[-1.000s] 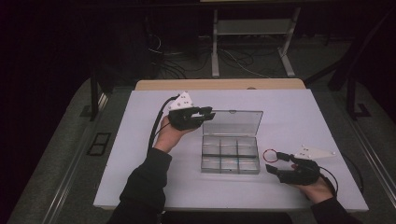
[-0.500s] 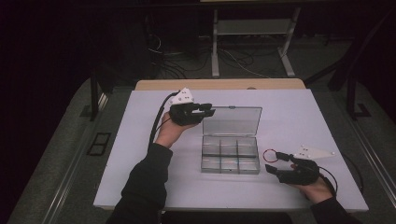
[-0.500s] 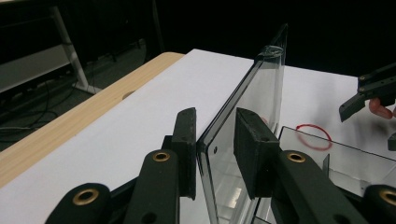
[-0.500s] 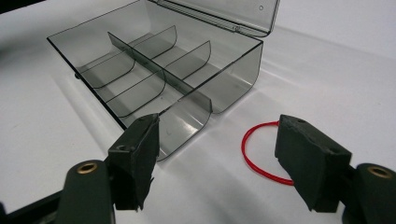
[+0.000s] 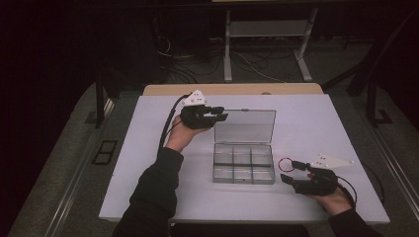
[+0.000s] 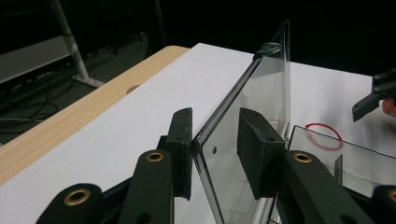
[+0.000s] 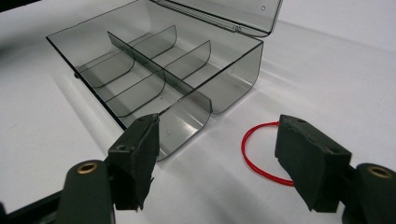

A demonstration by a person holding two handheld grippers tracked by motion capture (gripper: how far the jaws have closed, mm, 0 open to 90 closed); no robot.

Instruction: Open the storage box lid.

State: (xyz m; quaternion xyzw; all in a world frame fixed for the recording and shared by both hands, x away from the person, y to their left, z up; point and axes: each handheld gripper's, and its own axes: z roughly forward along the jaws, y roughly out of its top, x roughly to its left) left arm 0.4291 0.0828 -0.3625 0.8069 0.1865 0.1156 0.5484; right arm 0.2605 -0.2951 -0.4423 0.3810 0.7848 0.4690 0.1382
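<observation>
One box [image 5: 243,163], six compartments; one lid [image 5: 245,126]; one red band [image 5: 284,164].

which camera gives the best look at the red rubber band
The right gripper view: the red rubber band lies large on the white table between the open jaws. The high view shows it small; the left gripper view shows it far off.

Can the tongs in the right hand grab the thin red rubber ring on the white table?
Probably yes. The right tongs are open, the thin red rubber ring lies flat just ahead between them, and nothing covers it; the clear plastic box sits off to the side.
</observation>
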